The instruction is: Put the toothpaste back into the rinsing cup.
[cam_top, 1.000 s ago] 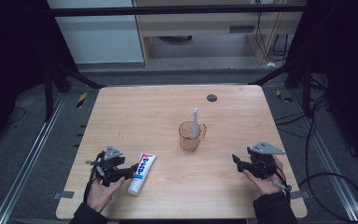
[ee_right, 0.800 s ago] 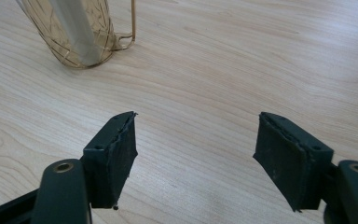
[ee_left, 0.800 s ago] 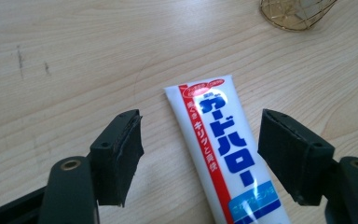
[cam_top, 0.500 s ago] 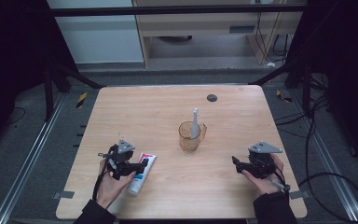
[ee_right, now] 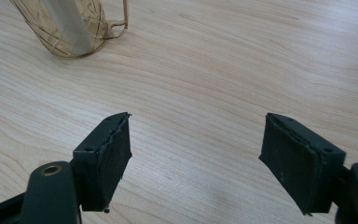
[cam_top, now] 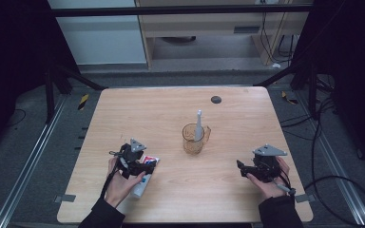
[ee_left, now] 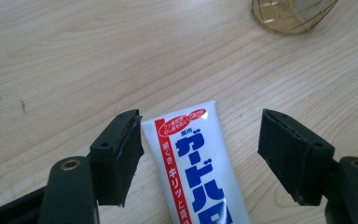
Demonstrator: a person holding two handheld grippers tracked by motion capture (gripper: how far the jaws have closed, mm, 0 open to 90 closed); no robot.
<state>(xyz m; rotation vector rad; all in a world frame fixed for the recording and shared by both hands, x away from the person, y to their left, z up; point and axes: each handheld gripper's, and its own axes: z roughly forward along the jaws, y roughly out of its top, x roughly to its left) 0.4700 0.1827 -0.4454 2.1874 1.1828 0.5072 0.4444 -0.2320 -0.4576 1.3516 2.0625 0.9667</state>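
The left gripper [cam_top: 148, 166] has moved in over the toothpaste tube [ee_left: 193, 163] since a second ago, jaws just opened wide astride its flat end and gripping nothing — a pick-up looks imminent. The tube lies flat near the table's [cam_top: 171, 109] front-left. The right gripper [cam_top: 240, 167], jaws just widened, holds nothing. Count — one tube, one amber cup [cam_top: 193, 138], one toothbrush [cam_top: 198, 124] in it.
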